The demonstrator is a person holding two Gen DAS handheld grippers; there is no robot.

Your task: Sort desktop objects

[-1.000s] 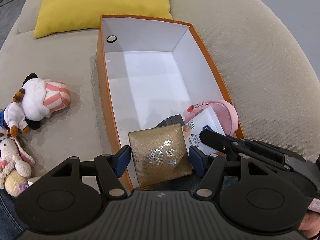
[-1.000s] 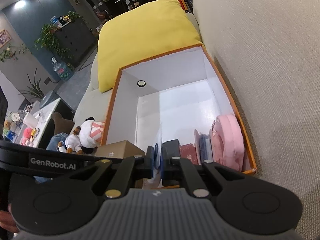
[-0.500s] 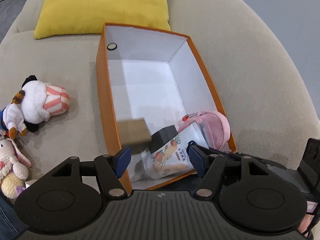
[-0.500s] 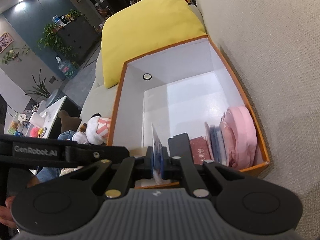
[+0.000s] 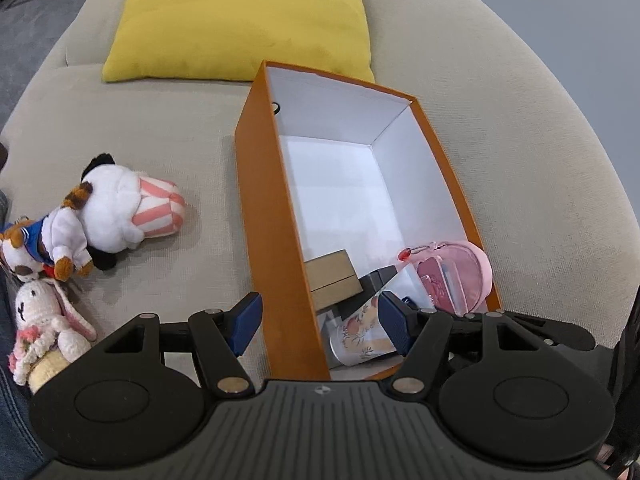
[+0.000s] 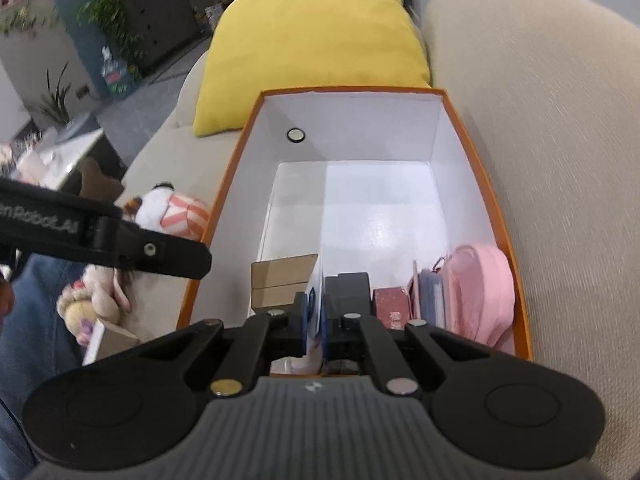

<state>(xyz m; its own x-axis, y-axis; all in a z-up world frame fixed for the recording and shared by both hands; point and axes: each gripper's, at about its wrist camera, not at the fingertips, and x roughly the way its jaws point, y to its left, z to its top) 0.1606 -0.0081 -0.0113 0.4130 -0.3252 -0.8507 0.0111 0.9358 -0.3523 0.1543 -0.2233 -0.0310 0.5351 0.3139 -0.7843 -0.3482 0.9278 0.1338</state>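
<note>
An orange box with a white inside lies on a beige sofa. At its near end are a gold box, a black box, a red booklet and a pink pouch. My left gripper is open and empty, its fingers straddling the box's near left wall. My right gripper is shut on a thin white packet with a peach print, held upright over the box's near end between the gold box and the black box.
Two plush toys and a knitted rabbit lie on the seat left of the box, with a small brown carton beside them. A yellow cushion leans behind the box. The sofa back rises on the right.
The gold box that sat between my left fingers has dropped into the orange box. My left gripper has shifted left over the box wall. My right gripper has rolled and moved over the box.
</note>
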